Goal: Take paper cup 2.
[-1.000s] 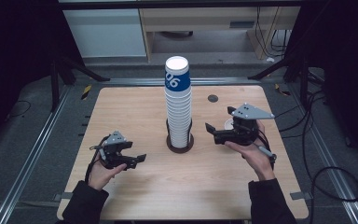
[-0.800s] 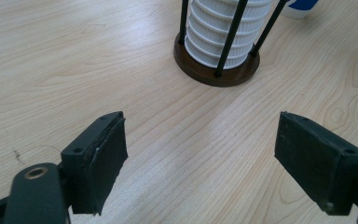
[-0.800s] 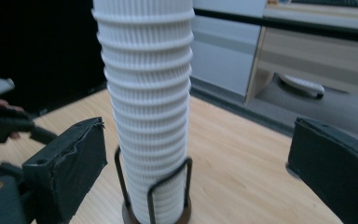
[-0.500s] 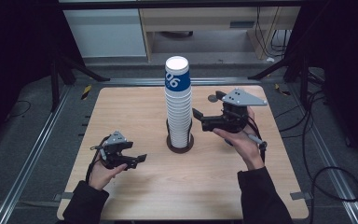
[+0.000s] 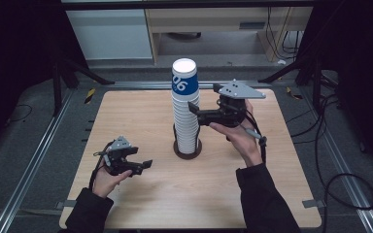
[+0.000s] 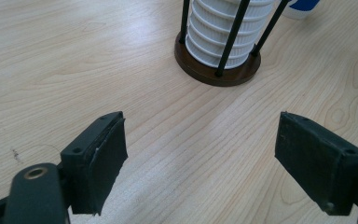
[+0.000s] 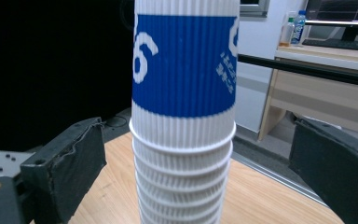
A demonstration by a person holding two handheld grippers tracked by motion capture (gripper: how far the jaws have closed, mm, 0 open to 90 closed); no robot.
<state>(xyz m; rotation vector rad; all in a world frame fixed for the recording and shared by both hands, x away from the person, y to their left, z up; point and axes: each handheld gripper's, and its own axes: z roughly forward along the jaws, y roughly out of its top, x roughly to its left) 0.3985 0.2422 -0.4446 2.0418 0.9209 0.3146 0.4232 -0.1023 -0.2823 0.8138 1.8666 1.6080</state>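
At the table's left front, left gripper (image 5: 135,164) low over the bare wood, jaws spread wide with nothing between, aimed toward the holder base (image 6: 217,70) but well apart from it. At centre, stack of cups (image 5: 185,109) upright in its rod holder, long axis vertical, top cup (image 7: 185,70) banded blue. Just right of the stack, right gripper (image 5: 194,112) raised to upper-stack height, jaws wide, 1 on each side of the cups, apparently not yet touching. Clearly the nearer hand. Probably lined up to close on the top cup and lift straight up along the stack's axis; exact cup between the pads hard to tell.
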